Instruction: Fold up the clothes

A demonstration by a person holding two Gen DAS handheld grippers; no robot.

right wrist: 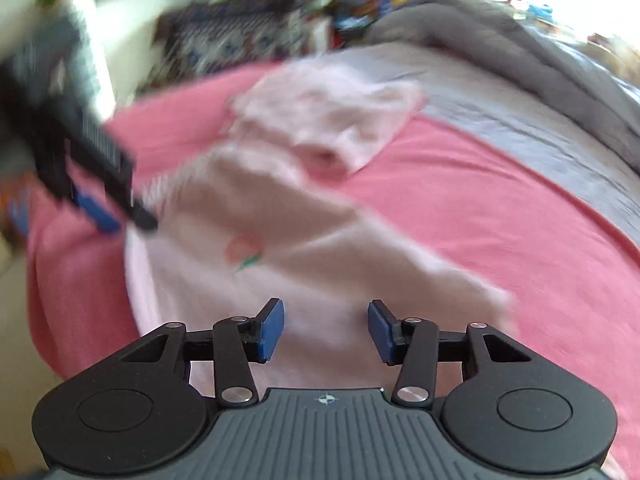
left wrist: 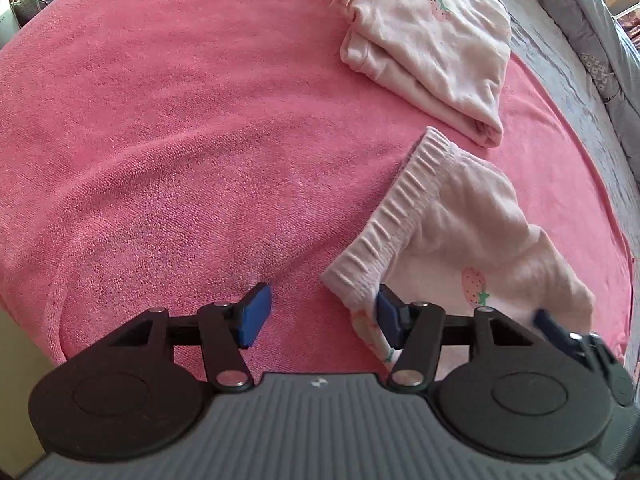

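Fingers of the left gripper (left wrist: 324, 316) are spread, one blue pad touching the waistband of the pale pink shorts (left wrist: 460, 248) on the pink blanket (left wrist: 180, 140). Right gripper (right wrist: 326, 330) fingers gape, empty, above those shorts; beyond them lies a folded pink garment (left wrist: 432, 48).

We see a bed covered by a pink towel blanket (left wrist: 168, 128), with a grey sheet (left wrist: 560, 64) beyond it. On the pink blanket lie pale pink shorts (left wrist: 452, 240) with a strawberry print and, just beyond, a folded pink garment (left wrist: 432, 48).
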